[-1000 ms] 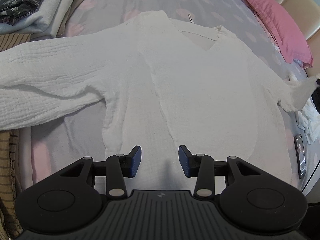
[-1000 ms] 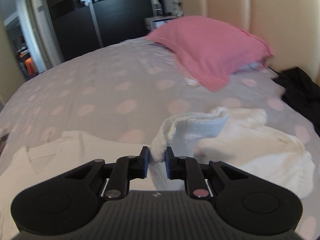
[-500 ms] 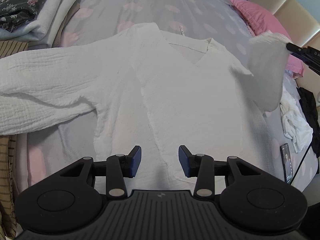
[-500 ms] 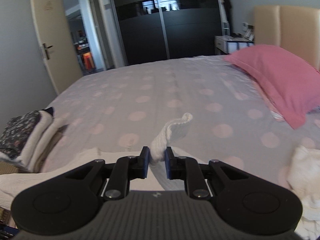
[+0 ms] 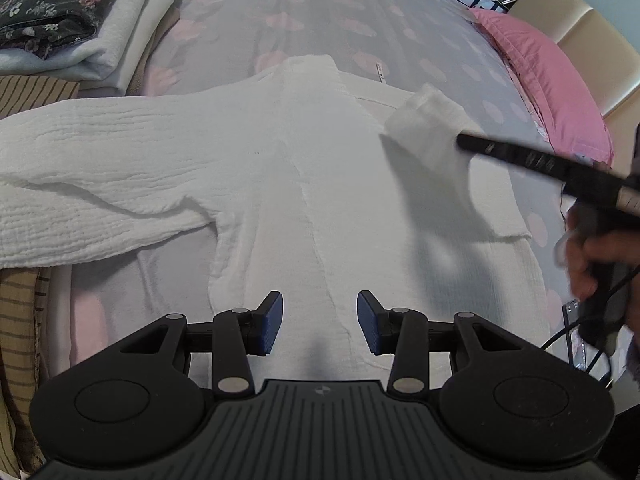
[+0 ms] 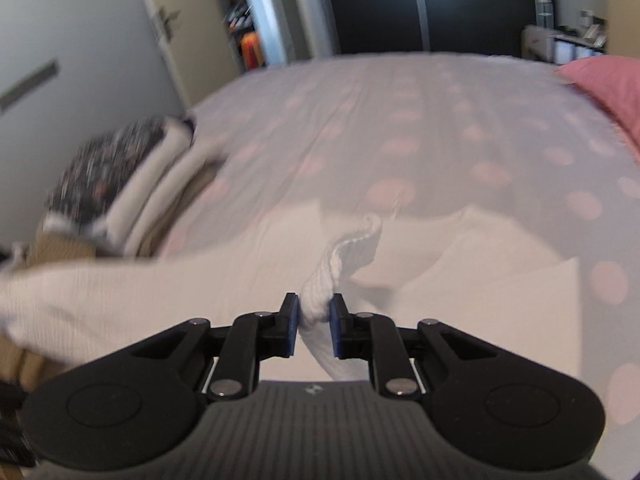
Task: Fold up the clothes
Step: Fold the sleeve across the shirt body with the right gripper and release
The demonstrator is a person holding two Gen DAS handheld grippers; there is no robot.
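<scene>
We had the bed (image 5: 328, 4) under us, its pale grey cover dotted with pink spots, and it bore everything else. Across its near half lay the white crinkle-weave top (image 5: 256, 184), front up, neckline toward the far side; one long sleeve (image 5: 88, 184) stretched flat out to the left edge of the left wrist view. At the far left corner sat a stack of folded laundry (image 5: 100, 28), a dark floral piece on top of white and cream ones, with striped tan cloth (image 5: 28, 92) beside and below it. A pink pillow (image 5: 548, 80) rested against the cream padded headboard (image 5: 576, 36) on the right.

Our right gripper (image 6: 313, 320) had its blue pads closed on the cuff of the other sleeve (image 6: 352, 252), which was lifted off the bed and hung over the chest of the top; that view was blurred. In the left wrist view we saw the same gripper as a dark bar, with the hand (image 5: 600, 260) on its handle.

Our left gripper (image 5: 319, 322) hovered over the hem of the top, its jaws apart and holding nothing.
</scene>
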